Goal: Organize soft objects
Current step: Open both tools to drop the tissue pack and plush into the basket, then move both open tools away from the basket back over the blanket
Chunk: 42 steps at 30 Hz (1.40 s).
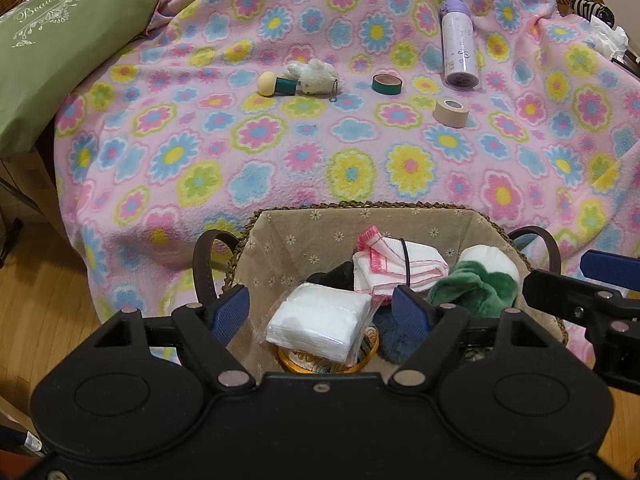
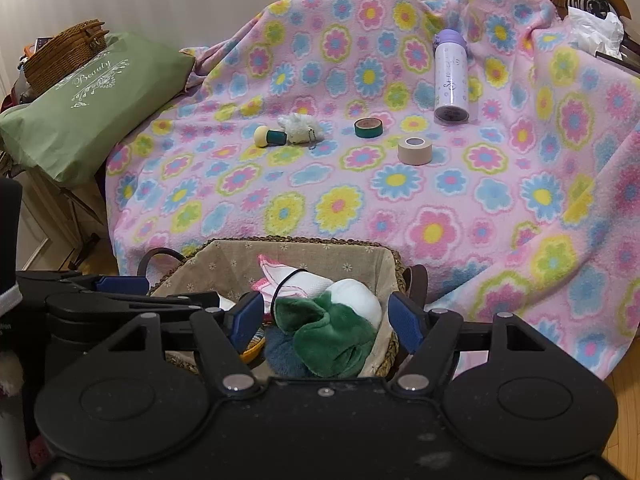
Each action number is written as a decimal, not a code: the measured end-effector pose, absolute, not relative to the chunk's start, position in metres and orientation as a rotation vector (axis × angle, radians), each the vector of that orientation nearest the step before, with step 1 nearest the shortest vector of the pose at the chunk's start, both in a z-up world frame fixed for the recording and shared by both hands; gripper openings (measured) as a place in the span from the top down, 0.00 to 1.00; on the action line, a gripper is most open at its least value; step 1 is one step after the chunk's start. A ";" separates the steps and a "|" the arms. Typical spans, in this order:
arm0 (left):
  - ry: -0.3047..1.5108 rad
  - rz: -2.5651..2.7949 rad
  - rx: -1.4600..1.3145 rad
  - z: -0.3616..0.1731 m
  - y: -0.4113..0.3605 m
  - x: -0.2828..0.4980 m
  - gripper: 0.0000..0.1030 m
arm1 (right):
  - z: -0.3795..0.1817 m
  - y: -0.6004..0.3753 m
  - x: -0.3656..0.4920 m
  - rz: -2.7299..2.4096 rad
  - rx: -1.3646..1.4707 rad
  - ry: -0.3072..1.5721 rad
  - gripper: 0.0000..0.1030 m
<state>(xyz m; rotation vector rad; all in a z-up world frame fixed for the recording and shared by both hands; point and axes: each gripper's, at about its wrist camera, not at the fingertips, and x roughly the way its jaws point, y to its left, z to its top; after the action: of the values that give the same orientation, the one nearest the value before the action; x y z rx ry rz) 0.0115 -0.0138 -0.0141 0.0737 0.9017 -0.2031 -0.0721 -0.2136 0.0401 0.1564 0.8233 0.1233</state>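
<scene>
Both grippers are held over the lined basket [image 1: 280, 232] at the near edge of the floral blanket [image 1: 320, 152]. The left gripper [image 1: 322, 312] is seen with fingers apart around the white tissue pack [image 1: 318, 326]; the pads are not pressed on it, so nothing is clamped. The right gripper [image 2: 326, 322] is likewise spread, with the green-and-white plush [image 2: 332, 332] lying between its fingers, seemingly untouched. A pink-edged cloth [image 1: 394, 264] is already lodged in the basket.

The step in hand is judged to be a drop-off just finished: soft items are resting in the basket, both grippers empty.

One soft item is left out: a small white fluffy toy [image 1: 314, 74] well back on the blanket, touching the green-handled knob [image 1: 278, 85]. The tape rolls [image 1: 387, 83] and purple bottle [image 1: 460, 44] are hard and are probably to be left.

Next, one gripper must be lifted clear of the basket, reached far across, and closed on the toy alone without the knob being nudged.
</scene>
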 end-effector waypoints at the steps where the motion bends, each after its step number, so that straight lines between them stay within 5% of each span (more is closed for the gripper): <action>1: 0.902 -0.203 0.073 -0.014 -0.014 0.012 0.28 | 0.040 -0.214 -0.072 0.123 0.157 0.823 0.33; 31: 0.882 -0.192 0.063 -0.009 -0.007 0.022 0.27 | 0.044 -0.210 -0.064 0.118 0.112 0.803 0.30; 35: 0.854 -0.183 0.091 -0.005 -0.005 0.031 0.18 | 0.049 -0.207 -0.053 0.118 0.065 0.770 0.28; 42: 0.772 -0.172 0.120 0.006 0.000 0.057 0.16 | 0.054 -0.216 -0.015 0.072 0.019 0.702 0.26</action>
<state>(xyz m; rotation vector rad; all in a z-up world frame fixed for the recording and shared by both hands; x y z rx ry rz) 0.0566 0.0004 0.0063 0.1202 0.7717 -0.1717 -0.0153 -0.2160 0.0538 0.0193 0.7015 0.0722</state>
